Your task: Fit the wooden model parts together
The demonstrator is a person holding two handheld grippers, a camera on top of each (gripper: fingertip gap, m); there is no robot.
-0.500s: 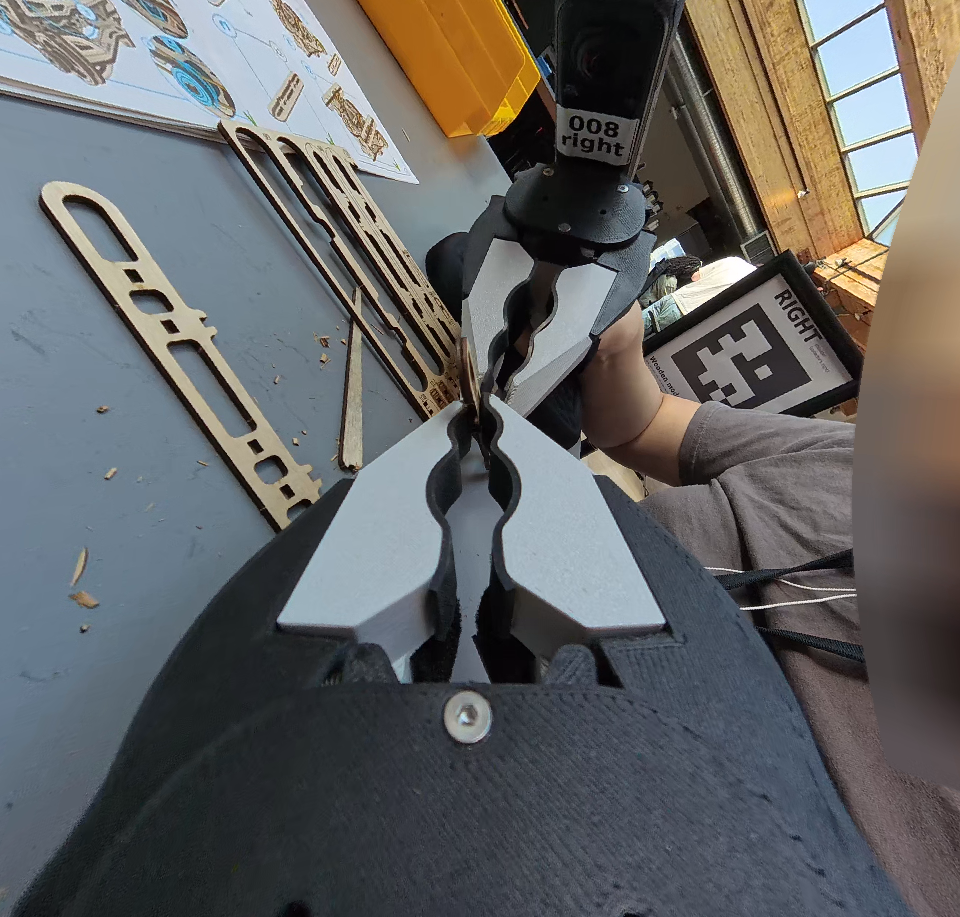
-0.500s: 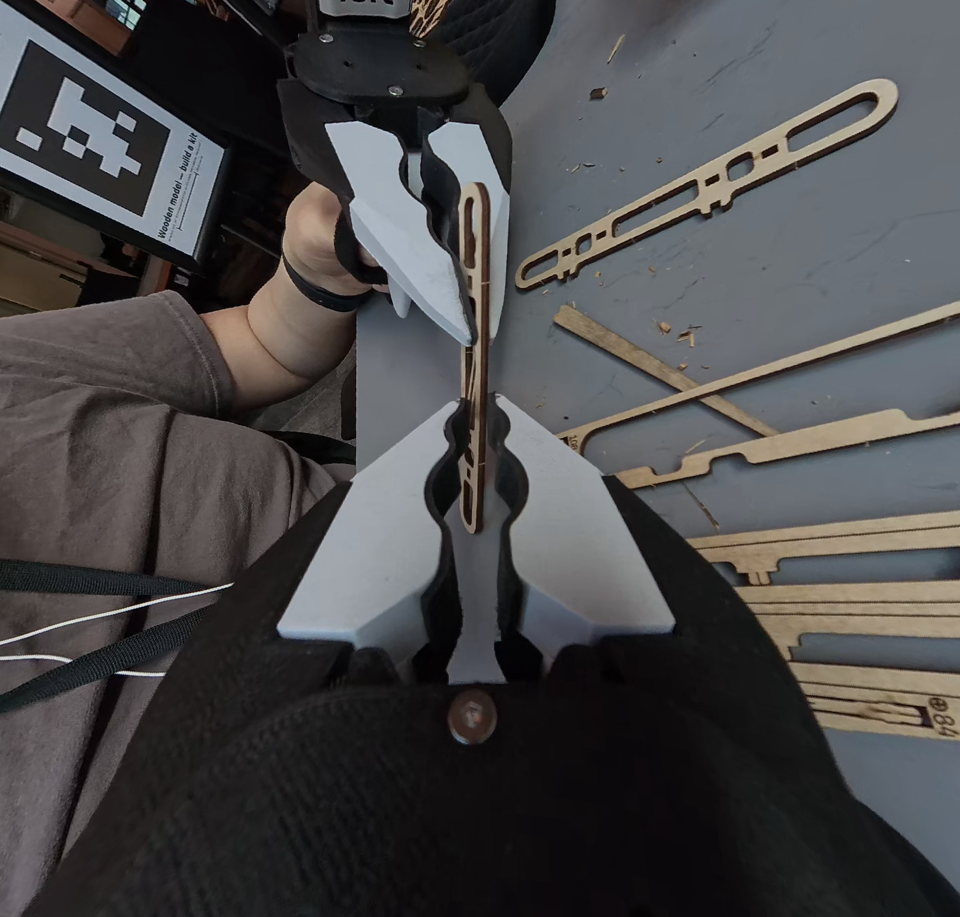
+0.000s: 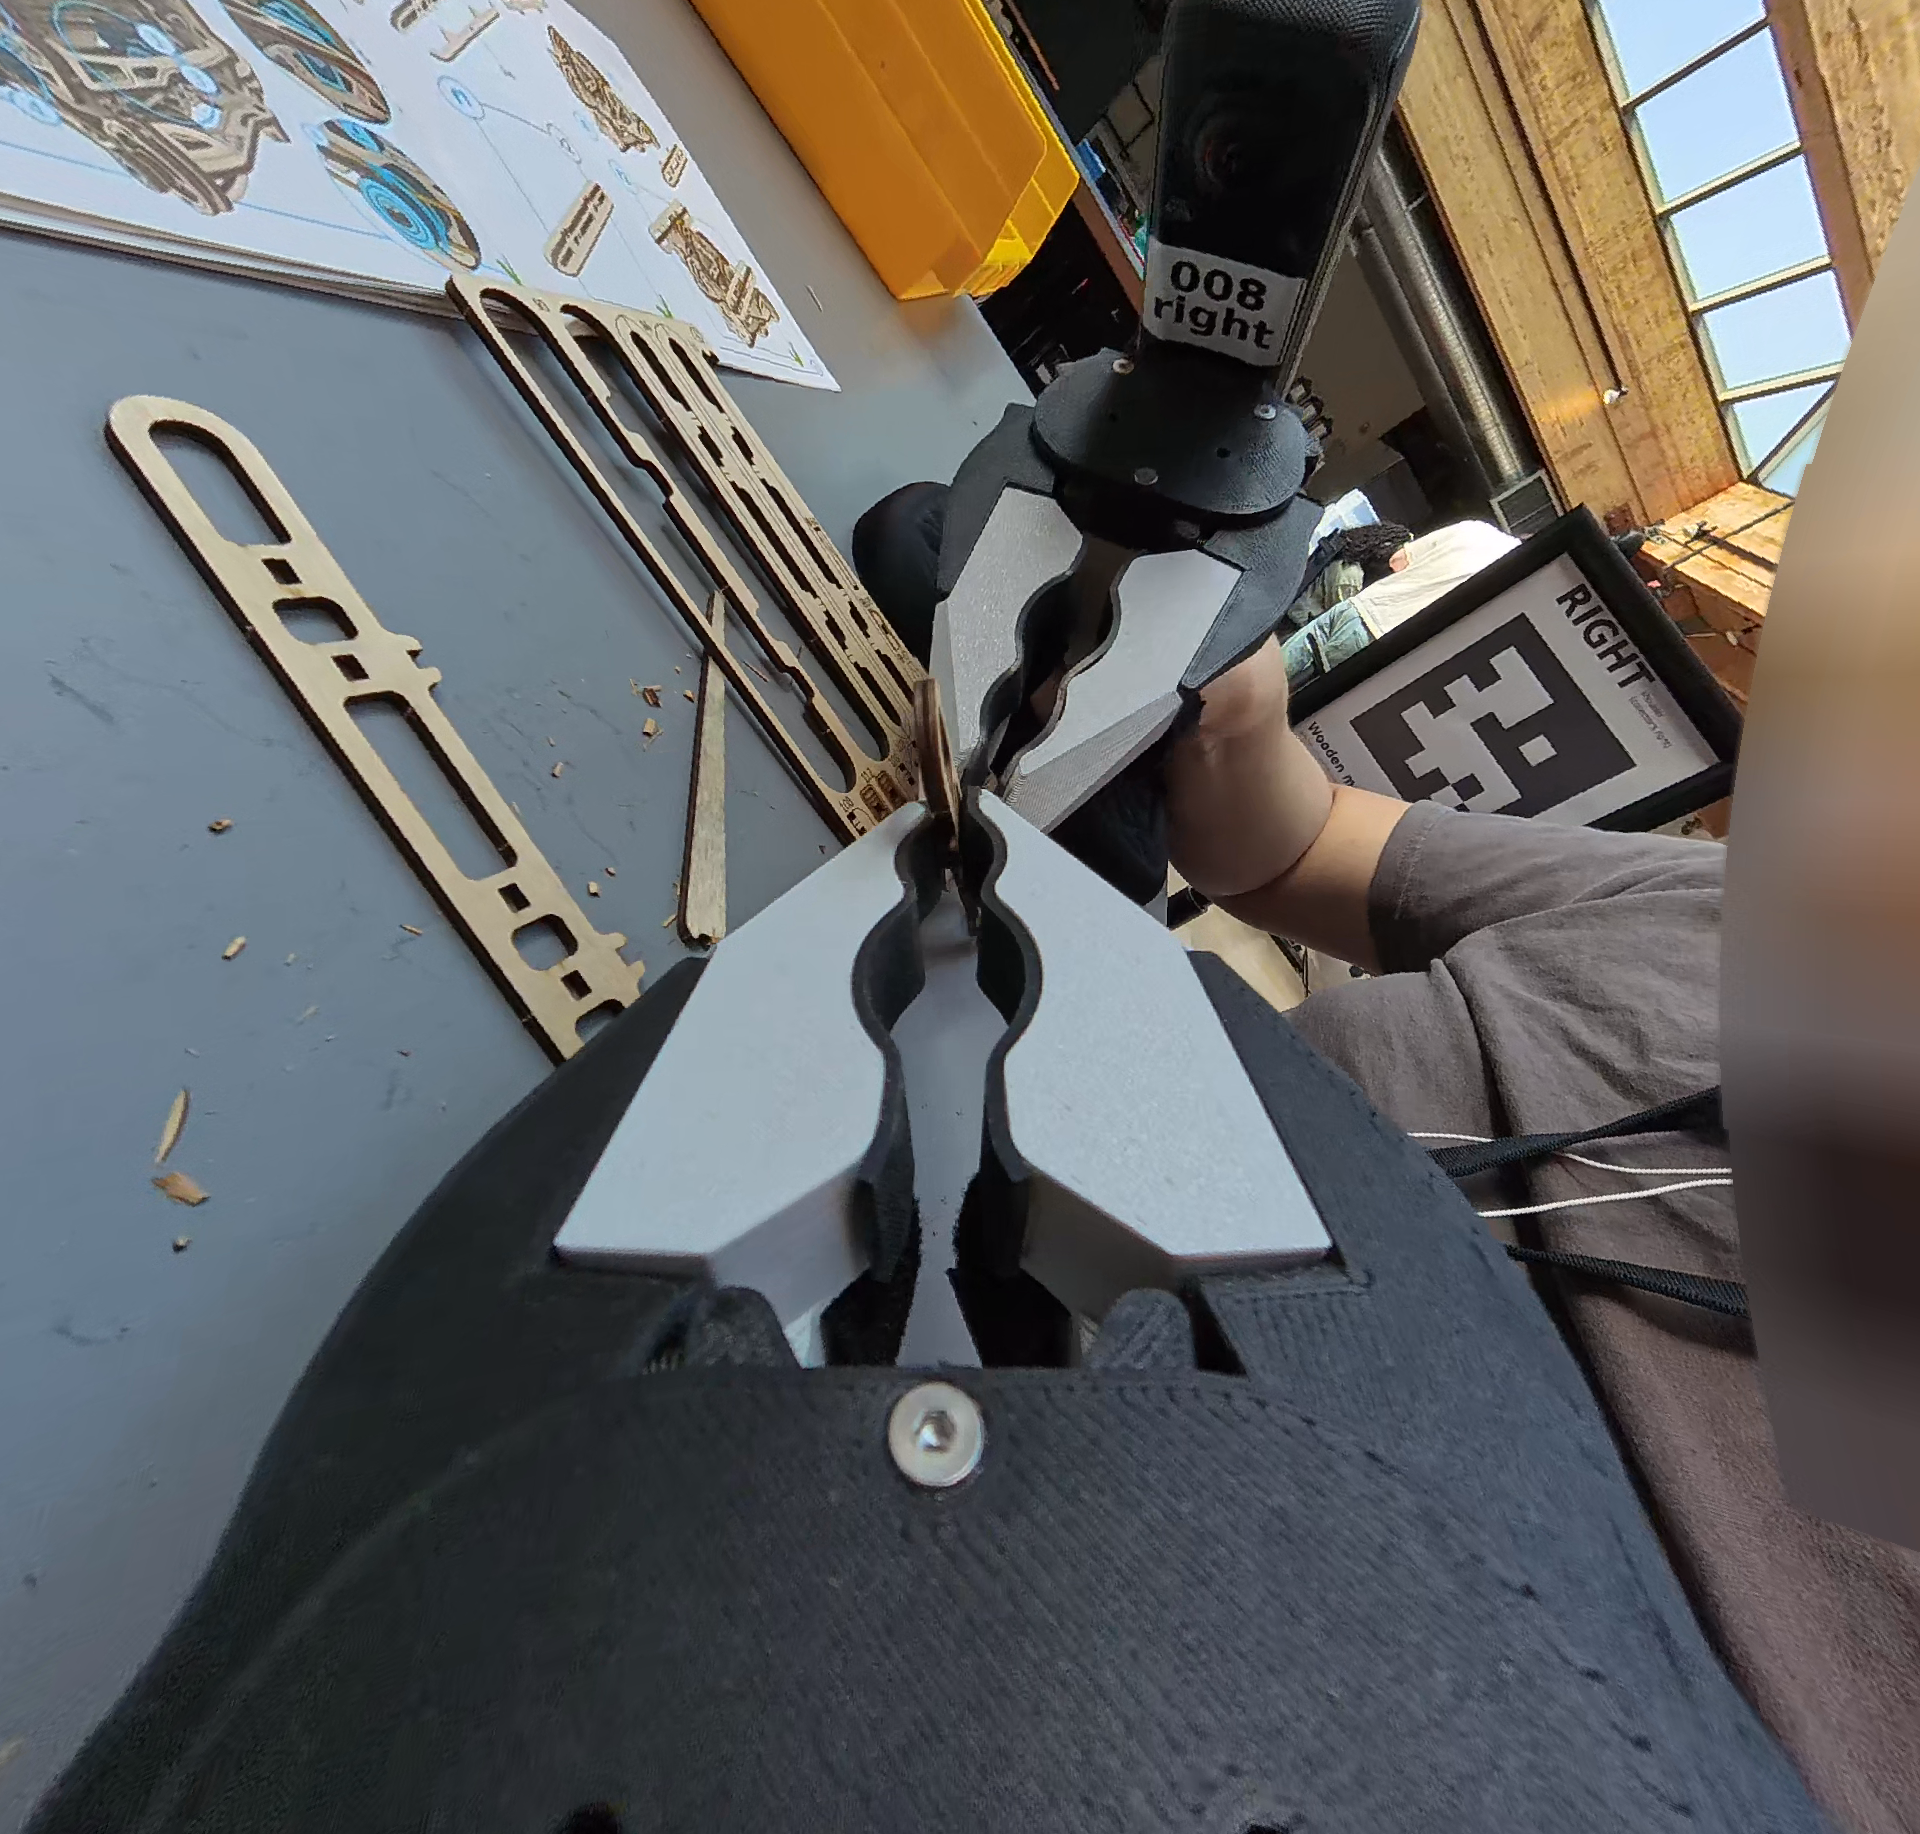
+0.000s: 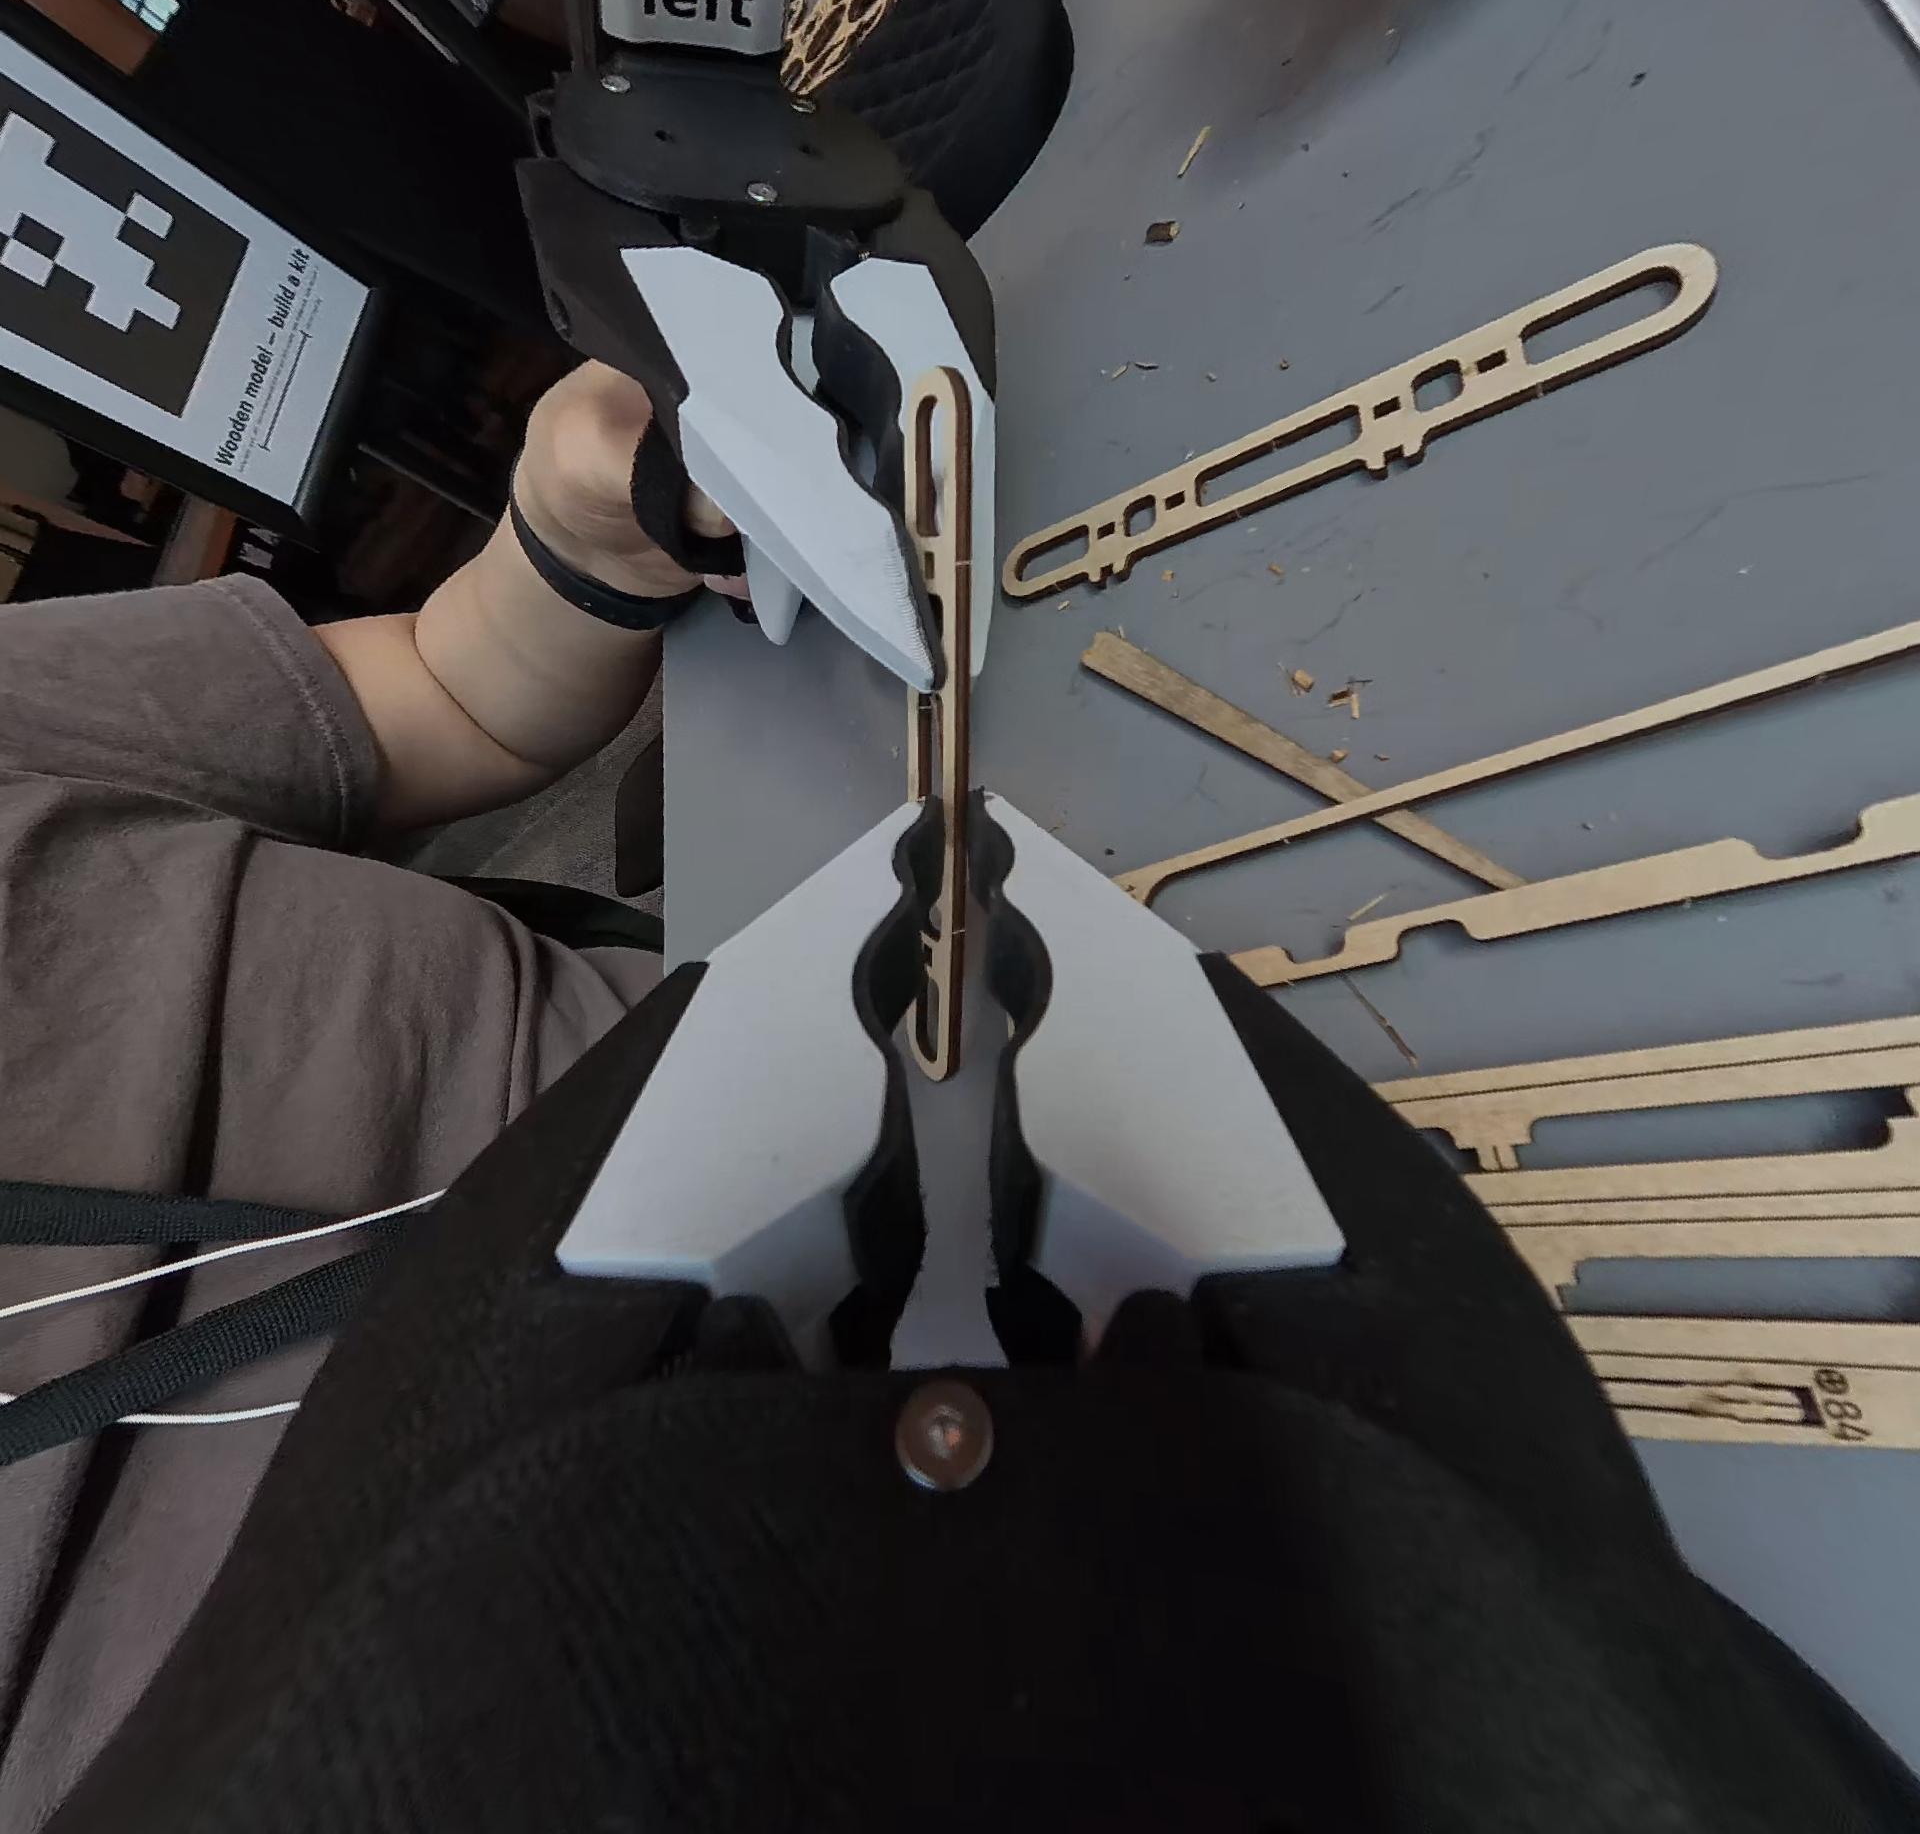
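Right tool [image 4: 951,828] is clamped on one end of a slotted wooden strip [image 4: 940,724], held edge-on between both of my tools above the desk [image 4: 1558,174]. Left tool [image 3: 951,828] is pinched on the strip's other end, tips nearly meeting the right tool's tips; in the left wrist view only a sliver of the strip [image 3: 938,756] shows, at 12 o'clock from the tips. In the right wrist view the left tool [image 4: 925,662] comes in from 12 o'clock, strip running straight along my fingers into it. Spare parts lie flat on the desk: a loose slotted bar [image 3: 364,704] at 10 o'clock of the left tool, a thin wooden sliver [image 3: 707,787] just beside it, and the cut-out sheet frame [image 3: 675,537] near 11 o'clock. Instruction sheet [image 3: 416,101] and yellow bin [image 3: 883,91] sit farther out, 11 to 12 o'clock. Wood chips [image 3: 177,1150] are scattered on the desk.
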